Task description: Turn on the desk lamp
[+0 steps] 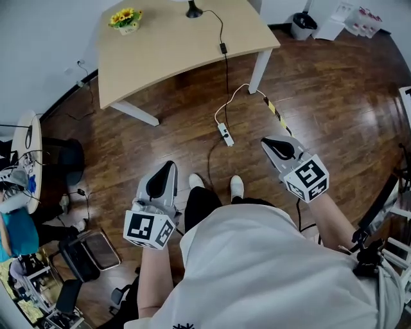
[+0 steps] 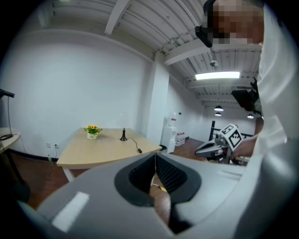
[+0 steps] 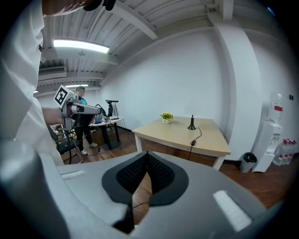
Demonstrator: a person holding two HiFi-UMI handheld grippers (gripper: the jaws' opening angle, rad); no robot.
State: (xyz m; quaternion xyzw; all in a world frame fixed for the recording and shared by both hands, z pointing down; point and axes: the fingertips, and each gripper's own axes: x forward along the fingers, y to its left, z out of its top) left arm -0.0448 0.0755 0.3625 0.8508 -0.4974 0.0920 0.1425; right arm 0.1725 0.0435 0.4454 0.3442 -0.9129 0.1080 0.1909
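Both grippers idle, held low and well apart from the desk (image 1: 154,61). Left gripper (image 1: 171,165): jaws together, nothing between them. Right gripper (image 1: 265,141): same, tips meeting, empty. Desk lamp (image 1: 193,10) stands at the desk's far edge, beside the flower pot (image 1: 126,19). Its cord (image 1: 226,83) carries an inline switch (image 1: 223,48) and drops to a power strip (image 1: 225,133) on the floor. Risks: the cord crosses the walking path, so a foot could snag it and drag the lamp; the closed tips could skid off the small switch and push it over the edge.
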